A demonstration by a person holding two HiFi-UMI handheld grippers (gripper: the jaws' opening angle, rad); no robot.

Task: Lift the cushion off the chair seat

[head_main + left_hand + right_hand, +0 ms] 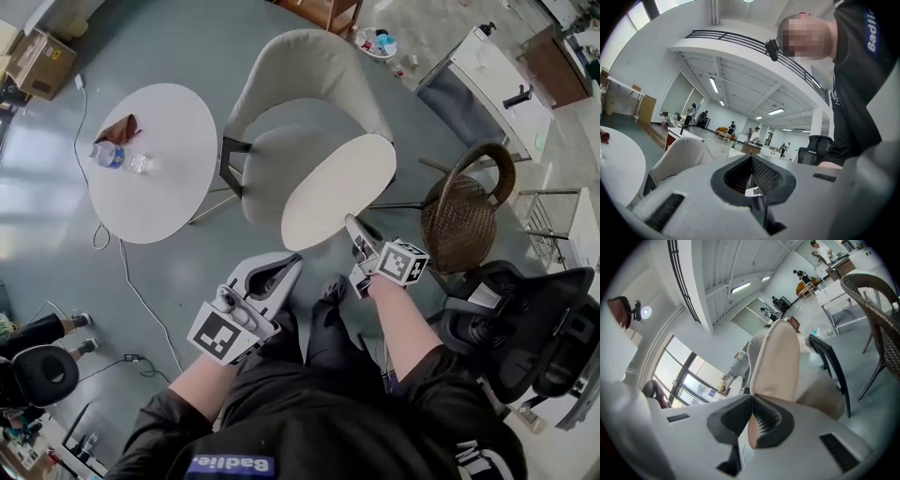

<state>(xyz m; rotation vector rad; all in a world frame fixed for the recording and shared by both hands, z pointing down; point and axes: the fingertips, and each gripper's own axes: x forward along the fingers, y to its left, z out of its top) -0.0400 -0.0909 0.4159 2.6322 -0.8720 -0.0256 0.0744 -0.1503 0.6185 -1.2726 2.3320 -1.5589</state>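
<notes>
Grey floor (pixel 47 187); rnd table (pixel 155 164); chair (pixel 309 70), cushion (pixel 337 192)

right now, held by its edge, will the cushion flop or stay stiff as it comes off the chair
Probably fairly stiff: the cushion shows a flat disc shape while the right gripper pinches its rim. Likely light, since that thin pinch holds it tilted above the chair. It could swing or slip, gripped so far from its middle.

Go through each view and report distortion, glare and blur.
Head view: sharp, evenly lit, faint sheen on the floor. Left gripper view: fisheye bend, black corners, a mosaic patch over the face. Right gripper view: same bend, bright windows, the cushion soft close up.
</notes>
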